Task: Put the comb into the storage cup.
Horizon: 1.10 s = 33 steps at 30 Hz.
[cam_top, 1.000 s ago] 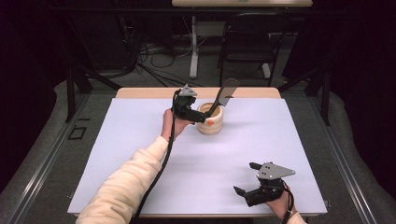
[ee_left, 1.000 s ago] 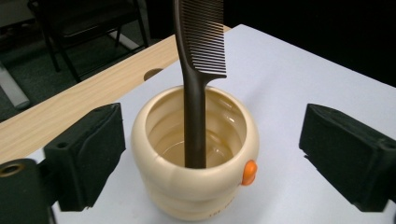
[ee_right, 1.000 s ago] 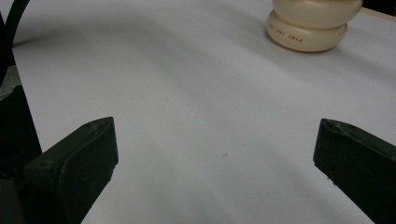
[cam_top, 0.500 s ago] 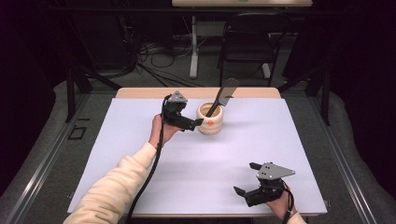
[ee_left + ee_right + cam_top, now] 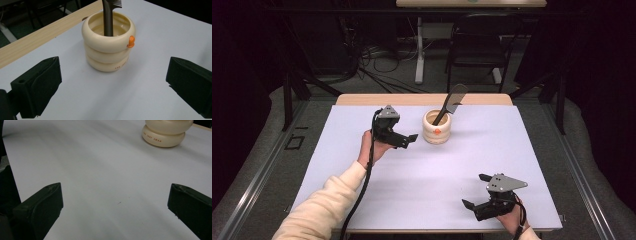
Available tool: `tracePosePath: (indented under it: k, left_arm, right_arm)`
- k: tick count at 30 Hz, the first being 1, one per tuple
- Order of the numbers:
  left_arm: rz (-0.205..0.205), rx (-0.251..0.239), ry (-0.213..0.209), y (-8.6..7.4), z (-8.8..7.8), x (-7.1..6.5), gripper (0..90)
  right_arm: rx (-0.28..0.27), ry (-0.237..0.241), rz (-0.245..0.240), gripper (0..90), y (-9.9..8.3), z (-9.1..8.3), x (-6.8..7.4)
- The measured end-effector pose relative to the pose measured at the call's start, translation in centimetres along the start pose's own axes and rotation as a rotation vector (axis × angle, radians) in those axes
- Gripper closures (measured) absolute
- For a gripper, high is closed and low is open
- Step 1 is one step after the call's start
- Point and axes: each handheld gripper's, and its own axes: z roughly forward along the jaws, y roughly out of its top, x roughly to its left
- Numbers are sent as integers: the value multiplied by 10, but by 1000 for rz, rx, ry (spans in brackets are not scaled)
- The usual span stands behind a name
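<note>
A cream ringed cup (image 5: pixel 437 131) stands at the back middle of the white table. A dark comb (image 5: pixel 452 100) leans in it, handle down. My left gripper (image 5: pixel 408 141) hovers just left of the cup, pointing at it. Its jaws have just been opening and are open, with nothing between them. In the left gripper view the cup (image 5: pixel 108 50) and comb (image 5: pixel 108 17) sit ahead of the black pads (image 5: pixel 37 87), apart from them. My right gripper (image 5: pixel 473 190) rests open and empty near the front right edge. The cup's base (image 5: pixel 163 135) lies far ahead of it.
The white table cover (image 5: pixel 427 180) spreads between the two grippers. A wooden strip (image 5: pixel 412 99) runs along the far edge. Behind the table stand a dark chair (image 5: pixel 477 45) and floor cables.
My left gripper has drawn back from the cup's rim toward the left. The comb stays leaning in the cup. The right gripper has not moved.
</note>
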Motion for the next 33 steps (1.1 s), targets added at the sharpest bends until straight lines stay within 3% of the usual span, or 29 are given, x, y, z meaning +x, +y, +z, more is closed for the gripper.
tracePosePath:
  k: [12, 24, 33]
  left_arm:
    - [-20, 2, 24, -31, -30, -3, 0]
    - [-22, 26, 32, -55, -48, -11, 0]
    - [-58, 38, 51, -75, -61, -13, 1]
  right_arm:
    - [0, -6, 0, 0, 0, 0, 0]
    - [0, -10, 0, 0, 0, -1, 0]
    - [4, -13, 3, 0, -1, -1, 0]
